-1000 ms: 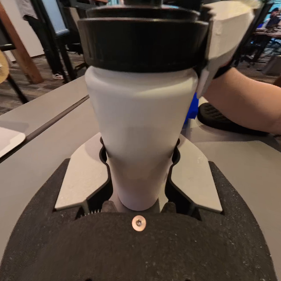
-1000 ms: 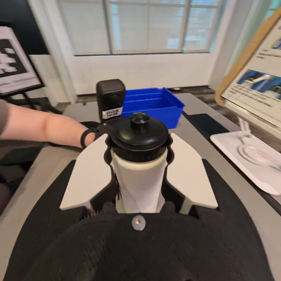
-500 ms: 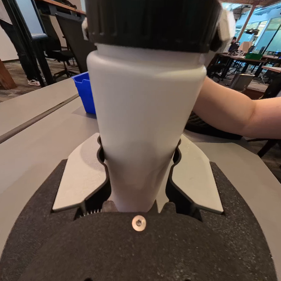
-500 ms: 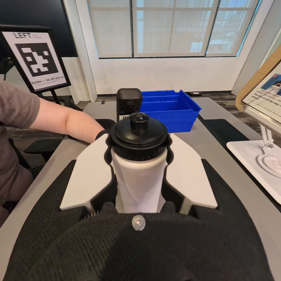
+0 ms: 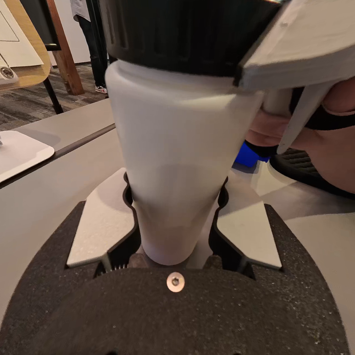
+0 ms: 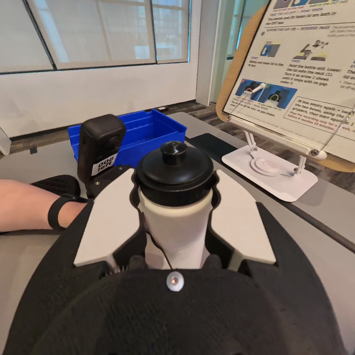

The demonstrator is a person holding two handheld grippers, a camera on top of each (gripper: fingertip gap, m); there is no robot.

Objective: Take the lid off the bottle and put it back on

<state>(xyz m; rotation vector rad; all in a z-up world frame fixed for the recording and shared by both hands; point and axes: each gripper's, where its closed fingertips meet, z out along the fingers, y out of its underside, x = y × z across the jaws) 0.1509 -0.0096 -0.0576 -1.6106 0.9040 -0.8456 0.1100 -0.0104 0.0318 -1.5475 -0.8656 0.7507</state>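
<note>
My left gripper (image 5: 175, 217) is clamped on the lower body of the white bottle (image 5: 176, 149), which fills the centre of the left wrist view and stands upright over the grey table (image 5: 57, 188). My right gripper (image 6: 173, 192) is closed around the black lid (image 6: 174, 176) at the centre of its own frame, its white fingers (image 6: 113, 215) pressed to the ribbed rim on both sides.

The lid sits on the neck with no gap that I can make out, so I judge it is either not yet loosened or already screwed home; the pictures alone do not settle which. If it is the first, the unscrewing, lifting off and refitting are all left.

The left wrist view shows the bottle's base and the grip on it, and a blur of the lid's underside at the top edge. Only the right wrist view shows the lid's top with its spout (image 6: 173, 151), the blue bin (image 6: 146, 134) behind at centre left, and the instruction board (image 6: 299, 76) on its white stand at upper right.
</note>
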